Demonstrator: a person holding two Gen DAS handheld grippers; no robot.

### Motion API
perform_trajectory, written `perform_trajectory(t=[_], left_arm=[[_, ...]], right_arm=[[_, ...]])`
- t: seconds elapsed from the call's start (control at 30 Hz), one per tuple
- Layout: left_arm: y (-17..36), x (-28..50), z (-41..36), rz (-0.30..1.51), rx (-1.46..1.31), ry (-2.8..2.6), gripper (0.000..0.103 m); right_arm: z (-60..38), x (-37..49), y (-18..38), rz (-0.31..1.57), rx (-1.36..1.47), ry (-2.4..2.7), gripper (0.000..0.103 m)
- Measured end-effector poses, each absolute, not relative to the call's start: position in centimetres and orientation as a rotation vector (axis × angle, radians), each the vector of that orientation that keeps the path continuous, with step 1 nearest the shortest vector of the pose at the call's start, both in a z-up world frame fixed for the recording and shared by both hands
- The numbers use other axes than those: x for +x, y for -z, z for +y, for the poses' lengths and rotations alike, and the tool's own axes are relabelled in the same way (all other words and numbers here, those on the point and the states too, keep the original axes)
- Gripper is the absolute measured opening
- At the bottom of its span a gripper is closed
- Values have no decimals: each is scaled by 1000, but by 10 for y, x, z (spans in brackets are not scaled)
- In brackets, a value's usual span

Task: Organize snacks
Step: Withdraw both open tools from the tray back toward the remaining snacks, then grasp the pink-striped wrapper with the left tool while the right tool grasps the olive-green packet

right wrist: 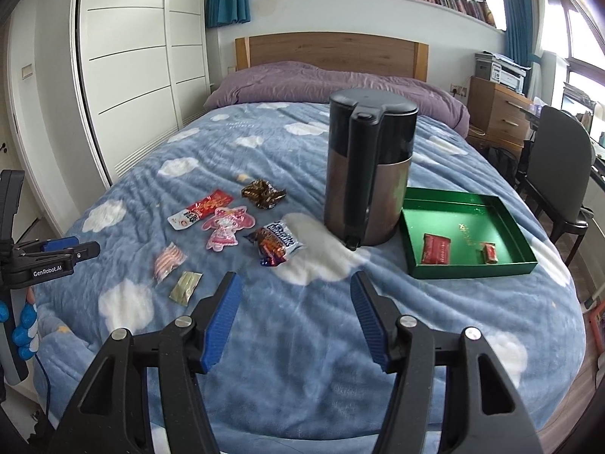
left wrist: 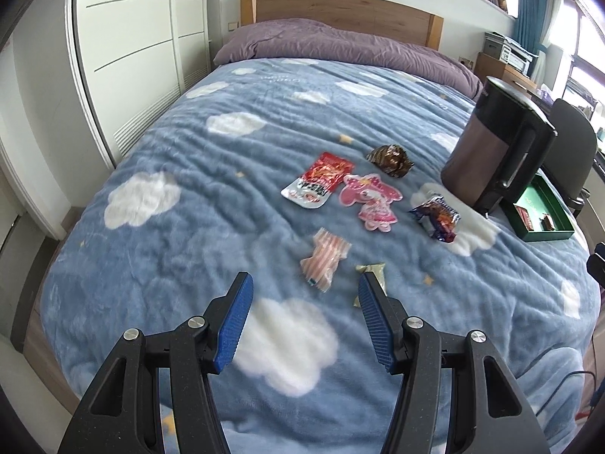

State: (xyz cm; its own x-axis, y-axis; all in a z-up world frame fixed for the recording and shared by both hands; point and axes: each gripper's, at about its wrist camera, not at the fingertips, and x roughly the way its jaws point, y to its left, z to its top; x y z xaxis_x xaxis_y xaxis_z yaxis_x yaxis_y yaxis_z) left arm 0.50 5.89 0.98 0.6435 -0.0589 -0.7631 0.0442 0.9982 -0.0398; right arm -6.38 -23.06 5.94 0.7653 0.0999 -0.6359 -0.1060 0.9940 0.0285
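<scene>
Several snack packets lie on the blue cloud blanket: a red-white sachet (left wrist: 317,184) (right wrist: 199,209), a pink cartoon packet (left wrist: 372,198) (right wrist: 225,227), a brown wrapper (left wrist: 391,159) (right wrist: 263,193), a blue-orange bar (left wrist: 436,216) (right wrist: 276,244), a pink striped candy (left wrist: 324,259) (right wrist: 168,261) and a small olive sachet (left wrist: 372,272) (right wrist: 185,287). A green tray (right wrist: 435,268) (left wrist: 548,232) holds two red snacks (right wrist: 436,249). My left gripper (left wrist: 304,283) is open just before the striped candy. My right gripper (right wrist: 295,283) is open above bare blanket, near the tray.
A dark kettle (right wrist: 368,174) (left wrist: 491,147) stands upright on the bed between the snacks and the tray. A purple duvet (right wrist: 332,83) lies at the headboard. White wardrobes (right wrist: 128,56) stand left; a chair (right wrist: 559,174) and desk stand right.
</scene>
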Motion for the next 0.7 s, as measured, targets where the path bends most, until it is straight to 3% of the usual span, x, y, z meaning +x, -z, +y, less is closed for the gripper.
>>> perform_trajectory(t=[0.7], left_arm=[[42, 38, 67, 968, 1, 110, 52]], right_arm=[[-159, -18, 0, 845, -53, -238, 71]])
